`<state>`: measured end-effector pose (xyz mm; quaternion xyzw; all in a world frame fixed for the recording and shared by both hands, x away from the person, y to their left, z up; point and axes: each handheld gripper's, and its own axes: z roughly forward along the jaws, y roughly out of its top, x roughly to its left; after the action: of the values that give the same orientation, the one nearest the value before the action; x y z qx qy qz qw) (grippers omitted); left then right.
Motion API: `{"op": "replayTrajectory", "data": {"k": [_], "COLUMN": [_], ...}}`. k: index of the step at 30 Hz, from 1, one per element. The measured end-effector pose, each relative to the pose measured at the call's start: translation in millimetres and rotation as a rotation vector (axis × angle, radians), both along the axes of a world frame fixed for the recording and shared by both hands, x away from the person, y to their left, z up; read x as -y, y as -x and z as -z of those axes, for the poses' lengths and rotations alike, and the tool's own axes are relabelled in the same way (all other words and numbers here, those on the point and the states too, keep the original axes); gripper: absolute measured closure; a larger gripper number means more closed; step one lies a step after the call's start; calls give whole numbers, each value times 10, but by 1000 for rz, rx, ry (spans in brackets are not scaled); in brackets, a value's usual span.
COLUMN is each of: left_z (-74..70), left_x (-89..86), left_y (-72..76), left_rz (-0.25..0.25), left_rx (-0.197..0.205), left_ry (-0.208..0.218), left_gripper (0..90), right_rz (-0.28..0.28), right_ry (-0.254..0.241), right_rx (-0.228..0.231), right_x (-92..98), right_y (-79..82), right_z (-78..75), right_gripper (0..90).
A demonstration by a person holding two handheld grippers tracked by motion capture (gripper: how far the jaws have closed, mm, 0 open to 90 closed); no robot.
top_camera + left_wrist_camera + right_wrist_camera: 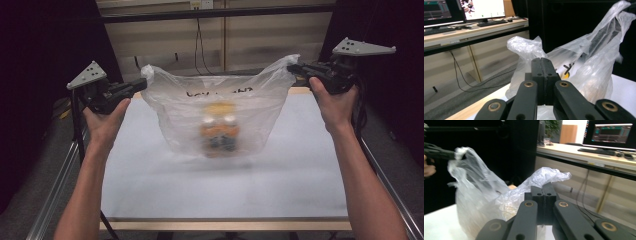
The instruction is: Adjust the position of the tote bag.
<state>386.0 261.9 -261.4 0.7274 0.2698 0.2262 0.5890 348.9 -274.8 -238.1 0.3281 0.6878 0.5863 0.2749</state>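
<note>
A thin, clear plastic bag [220, 112] with black writing on its far side is seen held up over the white table top [225, 185], near the middle and a little toward the far edge. Its left corner is pinched by the left gripper [142, 84], whose black jaws are pressed together on the crumpled plastic; in the left gripper view the jaws stand clenched with the bunched film [524, 46] rising just behind them. The right corner of the bag is pinched in the same way by the right gripper [292, 67], and in the right gripper view the jaws are also seen clenched with a twisted end of the film [549, 176] coming out beyond them. The mouth of the bag is stretched between the two grippers and sags in the middle. Inside the bag, low down, several blurred things in orange, yellow and white [219, 130] are seen; what they are cannot be told. Whether the bottom of the bag touches the table cannot be told. A grey three-cornered plate [87, 75] is carried on top of the left gripper. Beyond the far edge of the table a pale wooden wall [165, 40] with black cables hanging on it is seen.
</note>
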Motion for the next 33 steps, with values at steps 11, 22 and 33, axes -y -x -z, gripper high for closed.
{"op": "replayTrajectory", "data": {"k": [11,22,33], "left_z": [224,347,691], "left_x": [-209,-299,-334], "left_y": [-38,303,274], "left_rz": [-48,-14,6], "left_rx": [-38,-29,-79], "left_ry": [0,0,15], "left_gripper": [900,900,900], "right_rz": [62,7,-14], "right_ry": [29,18,33], "right_rx": [-41,-52,-94], "right_x": [169,218,209], "right_y": [-5,316,388], "right_z": [269,589,845], "right_gripper": [900,900,900]}}
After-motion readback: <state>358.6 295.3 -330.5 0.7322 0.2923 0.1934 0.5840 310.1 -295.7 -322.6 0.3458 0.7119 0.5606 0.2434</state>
